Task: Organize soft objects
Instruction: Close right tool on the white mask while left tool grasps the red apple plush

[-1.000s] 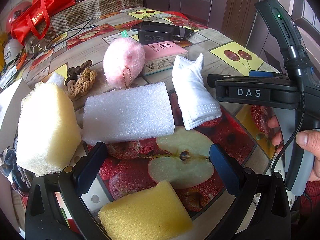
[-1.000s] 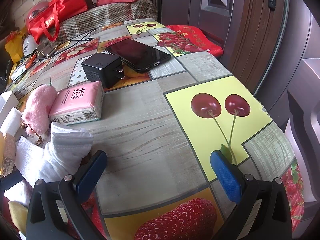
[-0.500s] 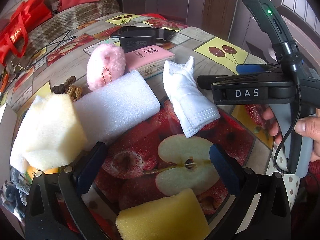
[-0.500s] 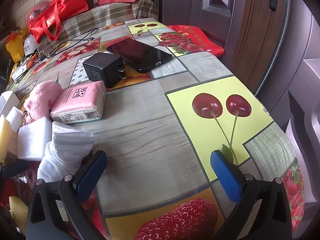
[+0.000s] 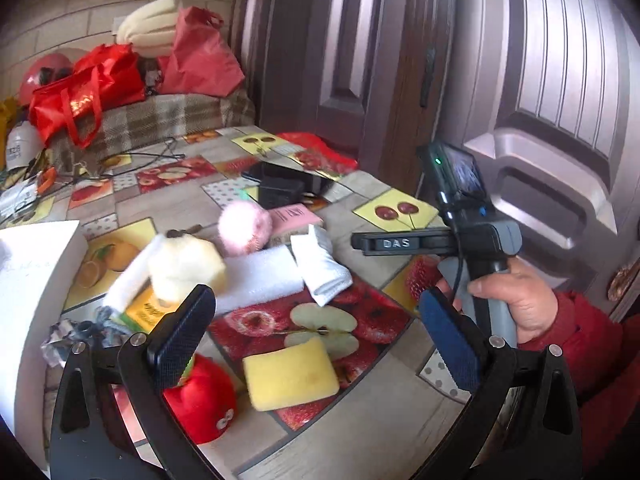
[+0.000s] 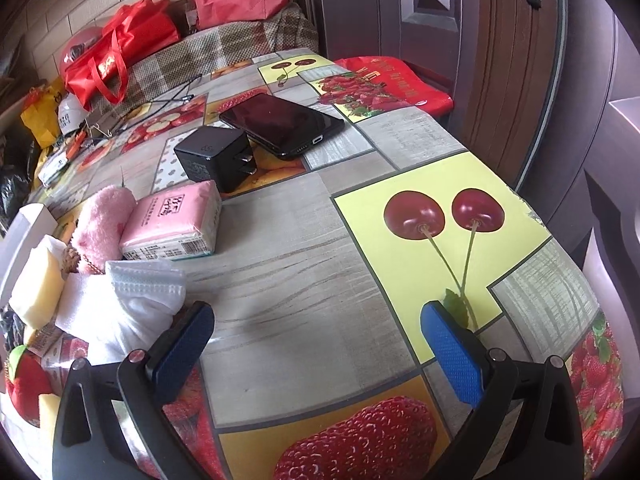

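My left gripper (image 5: pixel 320 332) is open and empty, raised above the table. Below it lie a yellow sponge (image 5: pixel 290 374), a red plush toy (image 5: pixel 200 400), a white foam block (image 5: pixel 256 278), a pale yellow sponge (image 5: pixel 184 268), a pink pompom (image 5: pixel 245 226) and a folded white face mask (image 5: pixel 322 270). My right gripper (image 6: pixel 318 344) is open and empty over bare tablecloth; its body (image 5: pixel 436 242) shows in the left wrist view. The mask (image 6: pixel 140 300), the pompom (image 6: pixel 102 224) and a pink tissue pack (image 6: pixel 172 220) lie to its left.
A black charger (image 6: pixel 214 158) and a phone (image 6: pixel 282 124) lie farther back. A white box (image 5: pixel 28 300) stands at the left. Red bags (image 5: pixel 84 88) sit on a plaid seat behind the table. A door stands close on the right, past the table edge (image 6: pixel 560 240).
My left gripper has lifted and pulled back, so more of the table and the red plush toy come into view. The right gripper has barely moved.
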The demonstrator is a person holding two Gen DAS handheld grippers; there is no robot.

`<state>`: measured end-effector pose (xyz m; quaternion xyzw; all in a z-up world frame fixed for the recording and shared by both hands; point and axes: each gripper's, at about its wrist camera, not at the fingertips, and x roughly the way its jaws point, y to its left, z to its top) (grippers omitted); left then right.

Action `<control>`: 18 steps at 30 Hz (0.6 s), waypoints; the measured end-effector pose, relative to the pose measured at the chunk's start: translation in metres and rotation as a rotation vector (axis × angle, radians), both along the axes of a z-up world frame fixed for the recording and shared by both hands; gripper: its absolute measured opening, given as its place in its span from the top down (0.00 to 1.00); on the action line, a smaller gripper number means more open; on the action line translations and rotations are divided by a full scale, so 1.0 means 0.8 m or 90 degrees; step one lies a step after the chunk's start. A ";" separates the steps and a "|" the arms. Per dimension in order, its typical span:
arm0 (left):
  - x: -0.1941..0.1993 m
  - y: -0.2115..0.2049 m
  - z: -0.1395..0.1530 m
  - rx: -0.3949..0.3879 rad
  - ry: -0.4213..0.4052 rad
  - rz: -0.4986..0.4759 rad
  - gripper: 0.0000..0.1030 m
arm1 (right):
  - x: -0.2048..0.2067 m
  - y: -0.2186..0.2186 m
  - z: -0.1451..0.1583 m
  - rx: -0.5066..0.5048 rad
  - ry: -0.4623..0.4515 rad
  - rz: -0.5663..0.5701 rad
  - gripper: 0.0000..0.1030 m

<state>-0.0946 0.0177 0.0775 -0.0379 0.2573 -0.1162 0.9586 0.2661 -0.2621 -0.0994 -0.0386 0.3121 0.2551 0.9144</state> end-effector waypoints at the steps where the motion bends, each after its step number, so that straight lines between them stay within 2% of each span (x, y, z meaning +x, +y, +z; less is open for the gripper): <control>1: -0.008 0.018 0.004 -0.011 -0.012 0.027 0.00 | -0.003 -0.007 0.004 0.026 -0.006 0.006 0.00; 2: -0.013 0.037 0.006 -0.021 -0.015 0.054 0.00 | -0.007 -0.012 0.008 0.060 -0.017 0.019 0.00; 4: -0.019 0.074 0.004 -0.048 -0.005 0.100 0.00 | -0.024 -0.015 0.016 0.107 -0.077 0.071 0.00; 6: -0.017 0.099 -0.006 -0.053 0.040 0.139 0.00 | -0.041 -0.007 0.024 0.108 -0.118 0.121 0.00; 7: -0.016 0.105 -0.015 -0.044 0.071 0.152 0.00 | -0.047 0.003 0.026 0.085 -0.116 0.150 0.00; 9: -0.009 0.107 -0.031 -0.023 0.126 0.167 0.00 | -0.049 0.025 0.022 0.034 -0.057 0.194 0.00; 12: -0.005 0.097 -0.059 -0.020 0.191 0.160 0.00 | -0.053 0.049 0.013 -0.005 -0.008 0.241 0.00; 14: -0.002 0.086 -0.071 -0.003 0.210 0.135 0.01 | -0.053 0.060 0.007 -0.012 0.001 0.259 0.00; 18: 0.014 0.066 -0.080 0.044 0.223 0.120 0.09 | -0.050 0.074 0.001 -0.001 0.030 0.286 0.03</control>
